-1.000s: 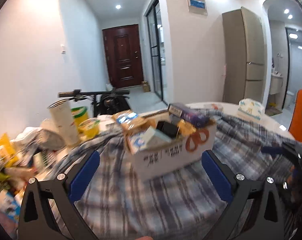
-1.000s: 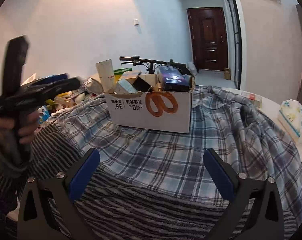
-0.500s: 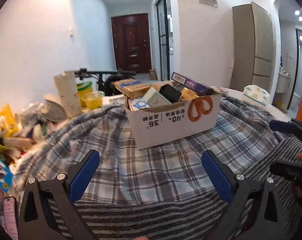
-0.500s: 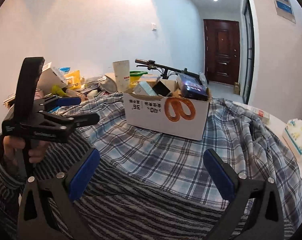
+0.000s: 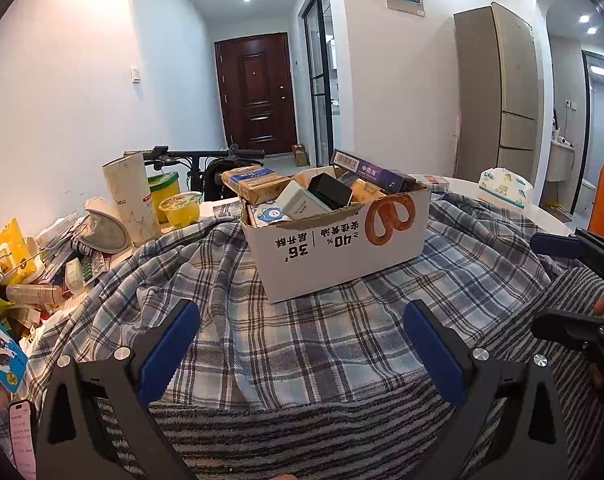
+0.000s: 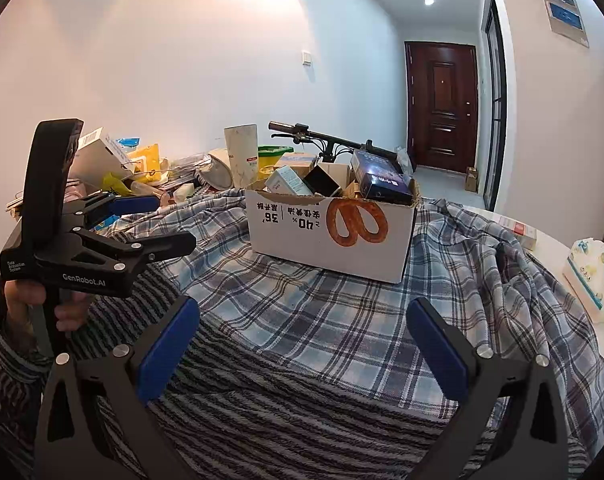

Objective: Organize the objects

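A white cardboard box [image 5: 342, 252] with a pretzel print stands on a plaid shirt [image 5: 293, 332] spread over the table; it also shows in the right wrist view [image 6: 330, 236]. Several small packs fill it, a purple carton [image 5: 372, 170] on top. My left gripper [image 5: 302, 344] is open and empty, in front of the box. My right gripper [image 6: 302, 344] is open and empty, also short of the box. The left gripper appears in the right wrist view [image 6: 157, 224] at left; the right one shows at the right edge of the left wrist view [image 5: 558, 284].
A heap of packets, a white cup [image 5: 131, 196], a yellow jelly cup [image 5: 179, 210] and a green tub [image 5: 163, 188] lie left of the box. A tissue pack [image 5: 502, 188] sits on the white table at right. A bicycle handlebar [image 5: 205, 156] is behind. A striped cloth [image 5: 322, 432] lies nearest.
Both grippers have drawn back and steadied; the box now sits a little farther off. Both stay open and empty.
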The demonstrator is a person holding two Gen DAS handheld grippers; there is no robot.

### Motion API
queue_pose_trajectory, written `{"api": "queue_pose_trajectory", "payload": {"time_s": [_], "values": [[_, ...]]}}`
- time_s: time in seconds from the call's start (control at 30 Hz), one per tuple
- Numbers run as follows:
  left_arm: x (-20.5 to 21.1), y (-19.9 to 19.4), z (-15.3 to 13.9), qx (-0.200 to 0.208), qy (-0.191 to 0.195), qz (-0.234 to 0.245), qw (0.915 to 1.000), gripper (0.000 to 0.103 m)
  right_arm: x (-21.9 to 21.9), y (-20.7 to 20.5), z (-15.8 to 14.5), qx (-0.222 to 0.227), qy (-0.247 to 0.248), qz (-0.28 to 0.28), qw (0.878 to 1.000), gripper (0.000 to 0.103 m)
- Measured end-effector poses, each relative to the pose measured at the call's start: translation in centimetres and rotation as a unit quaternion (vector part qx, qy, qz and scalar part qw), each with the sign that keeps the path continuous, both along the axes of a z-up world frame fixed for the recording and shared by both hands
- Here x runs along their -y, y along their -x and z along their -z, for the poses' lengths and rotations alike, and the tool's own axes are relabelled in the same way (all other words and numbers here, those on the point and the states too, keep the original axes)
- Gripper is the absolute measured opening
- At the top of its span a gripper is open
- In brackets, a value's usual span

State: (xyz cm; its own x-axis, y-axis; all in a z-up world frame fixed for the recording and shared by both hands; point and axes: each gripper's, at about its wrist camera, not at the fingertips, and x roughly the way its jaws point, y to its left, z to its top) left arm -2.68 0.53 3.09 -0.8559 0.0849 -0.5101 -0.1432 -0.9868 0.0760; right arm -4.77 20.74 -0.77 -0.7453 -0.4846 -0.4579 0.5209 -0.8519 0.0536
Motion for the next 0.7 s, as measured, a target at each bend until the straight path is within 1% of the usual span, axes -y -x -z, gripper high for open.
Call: {"api": "queue_pose_trajectory", "payload": {"time_s": [0.27,0.7], "values": [[-0.07,-0.05,-0.03,0.0,0.0,0.0,1.0,0.103,-0.16,0.12,0.03,0.004,0.006,0.002,1.0,0.103],[0.07,-0.24,-0.23,-0.005,-0.001,0.0,1.0,0.103,-0.06,0.2,0.13,0.006,0.001,0.001,1.0,0.103]]}}
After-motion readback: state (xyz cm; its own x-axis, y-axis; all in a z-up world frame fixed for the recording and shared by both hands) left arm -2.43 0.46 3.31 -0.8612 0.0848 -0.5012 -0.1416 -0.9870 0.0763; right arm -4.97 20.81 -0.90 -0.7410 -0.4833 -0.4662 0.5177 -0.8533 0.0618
